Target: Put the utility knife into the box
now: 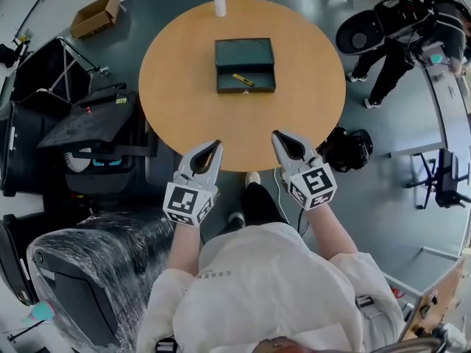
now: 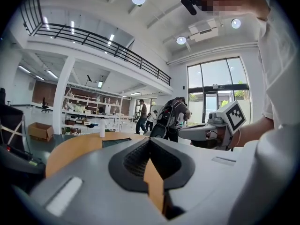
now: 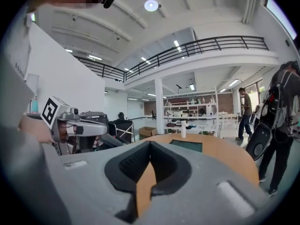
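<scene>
Both grippers are held side by side over the near edge of the round table (image 1: 169, 101), tips pointing toward its middle. Left gripper (image 1: 215, 147): jaws closed tip to tip, with only the table top showing through the gap between the pads, so it holds nothing. Right gripper (image 1: 279, 136): same, tips together and empty. Each gripper shows at the edge of the other's view, so they are near each other but apart. From here I can't tell if either one touches the table.

The dark green box (image 1: 246, 66) sits straight ahead of both grippers at mid-table, well apart from them. It is open, with its lid (image 1: 244, 52) tipped back on the far side. The knife (image 1: 243, 80), yellow and black, lies inside the open box, in the half nearer the grippers and slightly toward the right gripper's side. It lies at an angle.

A white bottle (image 1: 219, 0) stands upright beyond the box, at the far rim and a bit toward the left gripper's side.

Off the table, a cardboard carton (image 1: 94, 15) sits on the floor far ahead-left. People (image 1: 401, 43) stand far ahead-right of the right gripper.
</scene>
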`<state>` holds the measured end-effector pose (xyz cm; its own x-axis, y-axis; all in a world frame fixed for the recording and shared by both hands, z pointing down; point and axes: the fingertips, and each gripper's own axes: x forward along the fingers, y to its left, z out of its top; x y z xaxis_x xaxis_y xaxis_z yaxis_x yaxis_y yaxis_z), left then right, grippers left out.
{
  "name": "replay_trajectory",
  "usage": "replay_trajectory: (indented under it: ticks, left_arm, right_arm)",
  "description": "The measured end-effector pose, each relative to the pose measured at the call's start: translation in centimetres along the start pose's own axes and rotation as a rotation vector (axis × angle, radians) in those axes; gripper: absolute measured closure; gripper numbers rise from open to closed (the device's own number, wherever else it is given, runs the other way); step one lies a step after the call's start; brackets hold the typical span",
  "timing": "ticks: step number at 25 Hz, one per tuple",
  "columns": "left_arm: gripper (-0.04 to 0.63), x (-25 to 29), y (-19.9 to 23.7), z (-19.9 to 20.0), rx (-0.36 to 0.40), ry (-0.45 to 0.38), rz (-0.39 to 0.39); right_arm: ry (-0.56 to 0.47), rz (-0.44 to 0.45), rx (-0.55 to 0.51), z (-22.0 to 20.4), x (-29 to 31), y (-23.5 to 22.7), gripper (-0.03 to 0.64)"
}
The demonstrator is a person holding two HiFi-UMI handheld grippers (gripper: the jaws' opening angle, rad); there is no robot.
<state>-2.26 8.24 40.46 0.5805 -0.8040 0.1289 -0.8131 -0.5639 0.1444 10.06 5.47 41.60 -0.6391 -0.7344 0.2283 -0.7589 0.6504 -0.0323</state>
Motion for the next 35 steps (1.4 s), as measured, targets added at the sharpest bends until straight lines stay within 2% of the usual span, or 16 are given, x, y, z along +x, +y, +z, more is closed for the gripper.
replay_trajectory:
  ticks: [6,11,21,26,35]
  left_arm:
    - [0.581,-5.4,-3.6,-1.4,-0.002,0.004,-0.030]
    - [0.581,-8.1,-5.8,-1.8,-0.006,0.009,-0.041]
    - [0.581,-9.8,-7.1,-0.2,0.010,-0.023,0.012]
    - [0.581,-9.1,-9.1,-0.1,0.045,-0.022,-0.014]
    - [0.581,-8.7,-9.1,0.9,0.057,-0.040,0.021]
  right_arm:
    - [0.003,-0.019,-0.009,-1.0,-4.8,5.2,0.624]
    - [0.024,-0.029,-0.004,-2.0,-7.7,7.3,0.624]
    - [0.049,-0.001,-0.011,-2.1,-9.4,8.1,0.624]
    - [0.039,-0.001,-0.080,-1.5,-10.2,8.3,0.624]
    - [0.013,0.005,-0.049,-0.8,-10.7,7.1,0.624]
